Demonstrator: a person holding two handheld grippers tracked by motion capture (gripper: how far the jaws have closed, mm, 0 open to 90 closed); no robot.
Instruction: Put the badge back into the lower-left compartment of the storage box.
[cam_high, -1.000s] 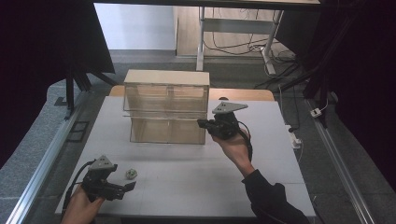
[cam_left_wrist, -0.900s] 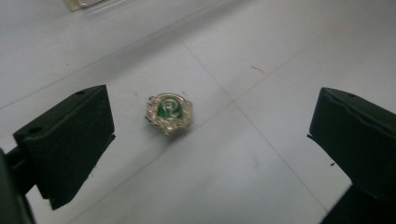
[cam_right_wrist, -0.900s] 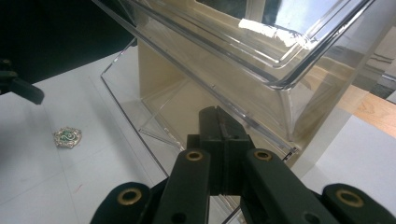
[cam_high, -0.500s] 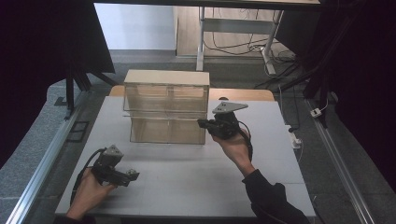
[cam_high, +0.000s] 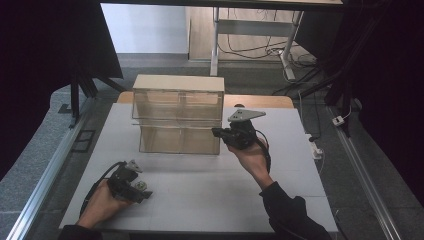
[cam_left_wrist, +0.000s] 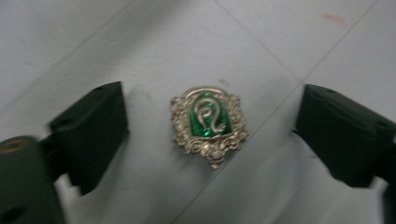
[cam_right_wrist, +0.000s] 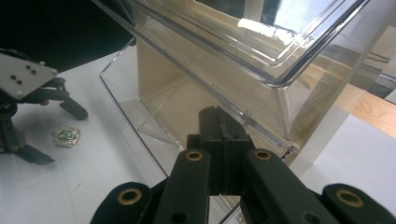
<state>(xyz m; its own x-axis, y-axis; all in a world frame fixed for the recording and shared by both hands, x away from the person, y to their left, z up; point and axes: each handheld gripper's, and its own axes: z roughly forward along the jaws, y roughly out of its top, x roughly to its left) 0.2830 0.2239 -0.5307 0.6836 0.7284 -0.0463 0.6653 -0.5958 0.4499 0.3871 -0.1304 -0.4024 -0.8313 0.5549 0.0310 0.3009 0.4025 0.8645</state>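
Note:
A small gold crest badge (cam_left_wrist: 209, 125) with a green centre and a coiled snake lies flat on the white table (cam_high: 210, 200). My left gripper (cam_left_wrist: 210, 135) hangs over it, open, with one jaw on each side and neither touching. Its jaws have just been closing. The high view shows the badge (cam_high: 141, 185) at the front left, under the left gripper (cam_high: 141, 191). My right gripper (cam_high: 217, 132) is shut at the front right corner of the clear drawer unit (cam_high: 177, 100). In the right gripper view its jaws (cam_right_wrist: 219, 116) meet at a clear drawer rim; I cannot tell whether they pinch it.
The two-tier drawer unit (cam_right_wrist: 243, 60) stands at the back middle of the table, with a clear drawer drawn out toward the front. Metal rails (cam_high: 45, 170) run along both table sides. A desk frame and cables (cam_high: 260, 45) stand beyond the far edge.
The left hand has moved right and down, so its jaws now straddle the badge that lay beside it. The right hand has kept still at the drawer unit.

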